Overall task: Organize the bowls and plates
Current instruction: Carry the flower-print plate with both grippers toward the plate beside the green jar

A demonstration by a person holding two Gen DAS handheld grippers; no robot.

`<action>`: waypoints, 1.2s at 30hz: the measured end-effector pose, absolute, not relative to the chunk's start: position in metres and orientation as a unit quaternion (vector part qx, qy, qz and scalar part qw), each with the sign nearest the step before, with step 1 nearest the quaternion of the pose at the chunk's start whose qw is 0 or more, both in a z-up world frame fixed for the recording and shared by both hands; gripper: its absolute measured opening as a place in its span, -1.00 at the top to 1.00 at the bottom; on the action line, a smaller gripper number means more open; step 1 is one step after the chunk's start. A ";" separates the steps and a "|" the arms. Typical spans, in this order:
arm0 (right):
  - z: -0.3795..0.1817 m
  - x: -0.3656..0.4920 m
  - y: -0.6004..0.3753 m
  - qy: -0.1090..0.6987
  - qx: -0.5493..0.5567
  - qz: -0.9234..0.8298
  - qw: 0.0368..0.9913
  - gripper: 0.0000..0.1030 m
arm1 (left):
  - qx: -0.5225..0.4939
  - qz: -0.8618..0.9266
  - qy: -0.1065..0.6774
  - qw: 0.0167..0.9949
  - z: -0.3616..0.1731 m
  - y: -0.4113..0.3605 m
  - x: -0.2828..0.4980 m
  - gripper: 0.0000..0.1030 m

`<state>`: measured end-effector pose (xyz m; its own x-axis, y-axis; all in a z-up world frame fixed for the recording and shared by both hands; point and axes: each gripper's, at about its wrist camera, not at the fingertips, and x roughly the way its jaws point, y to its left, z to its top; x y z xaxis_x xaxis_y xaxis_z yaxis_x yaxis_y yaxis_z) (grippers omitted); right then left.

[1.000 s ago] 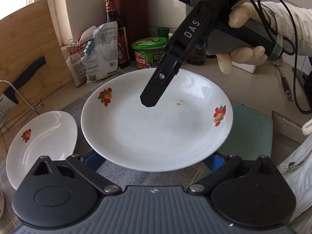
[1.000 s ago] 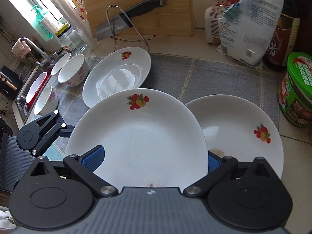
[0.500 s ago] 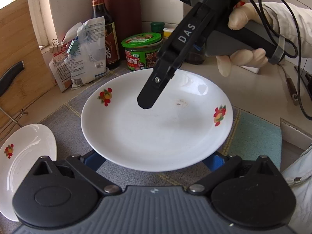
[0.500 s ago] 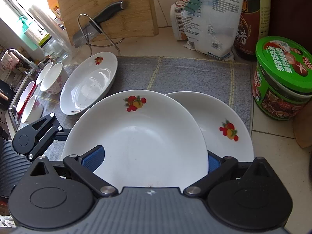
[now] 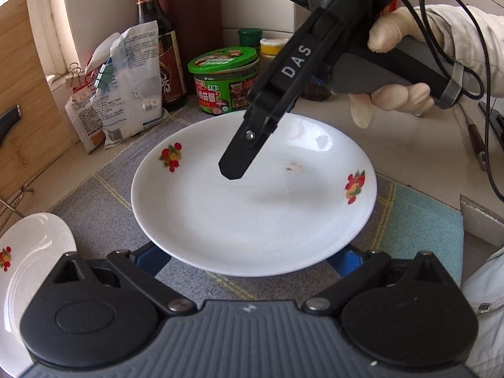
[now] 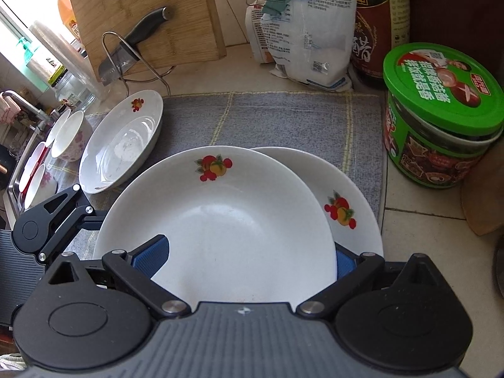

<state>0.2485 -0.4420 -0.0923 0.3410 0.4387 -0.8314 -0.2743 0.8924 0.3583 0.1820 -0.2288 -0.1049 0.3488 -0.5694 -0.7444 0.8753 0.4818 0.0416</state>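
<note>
Starting at the far left, the bowls (image 6: 67, 135) sit in a loose cluster by the sink edge, some side by side rather than nested, so we judge that part of the job as not yet done. Just to their right a deep plate (image 6: 123, 145) lies alone on the grey mat (image 6: 283, 119), well apart from the other two plates. Next comes our left gripper (image 5: 247, 260). Its blue pads are spread wide and tucked under the near rim of the top plate (image 6: 220, 220), clamped on nothing. We cannot tell whether the plate's weight rests on those fingers or on what lies below. Our right gripper (image 6: 249, 255) hangs over the same plate with its jaws also wide apart and gripping nothing. In the left wrist view one finger tip floats above the plate's hollow, its shadow falling off to one side. The top plate overlaps the lower plate (image 6: 356, 208), which lies at the mat's right edge near the green-lidded jar (image 6: 441, 119). The two are off-centre, not squared into a stack. We reckon the task is in its early middle: one pair is half stacked, and the third plate and the bowls are yet to be gathered.
</note>
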 end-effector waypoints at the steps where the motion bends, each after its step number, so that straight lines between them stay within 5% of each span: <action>1: -0.092 0.248 -0.442 0.531 0.077 0.217 0.816 -1.00 | 0.225 -0.457 0.343 0.789 -0.106 -0.230 0.183 -0.98; 36: -0.094 0.241 -0.457 0.540 0.089 0.192 0.815 -1.00 | 0.227 -0.467 0.357 0.777 -0.111 -0.231 0.197 -0.98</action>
<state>0.2408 -0.4567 -0.0943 0.3441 0.4089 -0.8452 -0.2158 0.9106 0.3526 0.1966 -0.2309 -0.1108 0.3093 -0.5637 -0.7658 0.8871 0.4612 0.0188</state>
